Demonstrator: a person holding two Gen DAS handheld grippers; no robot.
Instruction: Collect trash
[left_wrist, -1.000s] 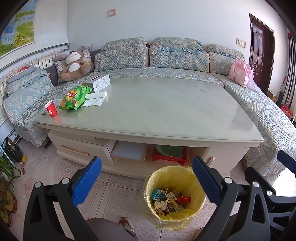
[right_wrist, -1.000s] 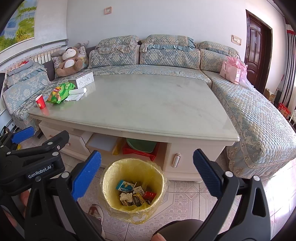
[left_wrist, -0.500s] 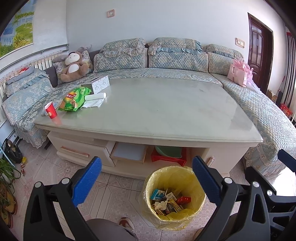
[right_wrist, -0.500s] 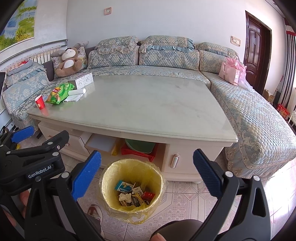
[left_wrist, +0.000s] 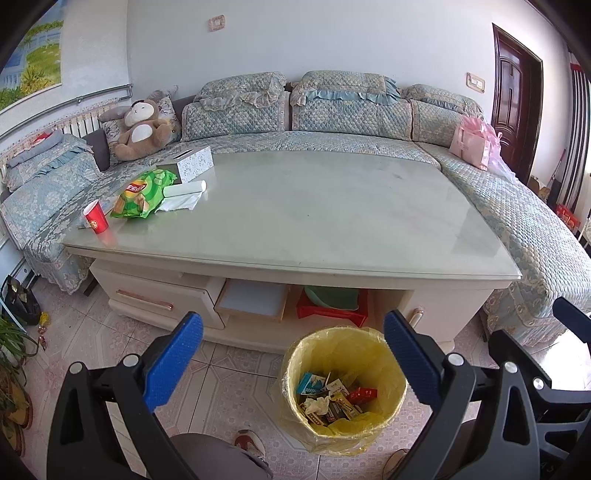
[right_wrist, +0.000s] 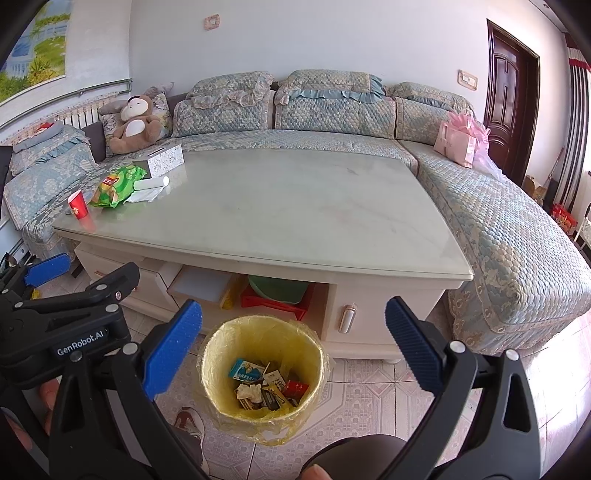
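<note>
A bin lined with a yellow bag (left_wrist: 343, 387) (right_wrist: 262, 373) stands on the floor before the coffee table and holds several wrappers and crumpled paper. My left gripper (left_wrist: 293, 363) is open above and in front of it, nothing between its blue pads. My right gripper (right_wrist: 293, 352) is open too, over the same bin. On the table's far left lie a green chip bag (left_wrist: 142, 194) (right_wrist: 116, 184), a white paper roll on tissue (left_wrist: 184, 192) (right_wrist: 149, 184), and a red paper cup (left_wrist: 95, 218) (right_wrist: 77, 205).
A glass-topped coffee table (left_wrist: 314, 221) (right_wrist: 277, 214) has a tissue box (left_wrist: 194, 164) at its back left. A quilted corner sofa (left_wrist: 517, 229) wraps round it, with a plush monkey (left_wrist: 138, 127) and a pink bag (left_wrist: 471, 146). A person's shoe (left_wrist: 249, 445) and knees are near the bin.
Both views have shifted slightly; the grippers stay open over the bin and nothing on the table has moved.
</note>
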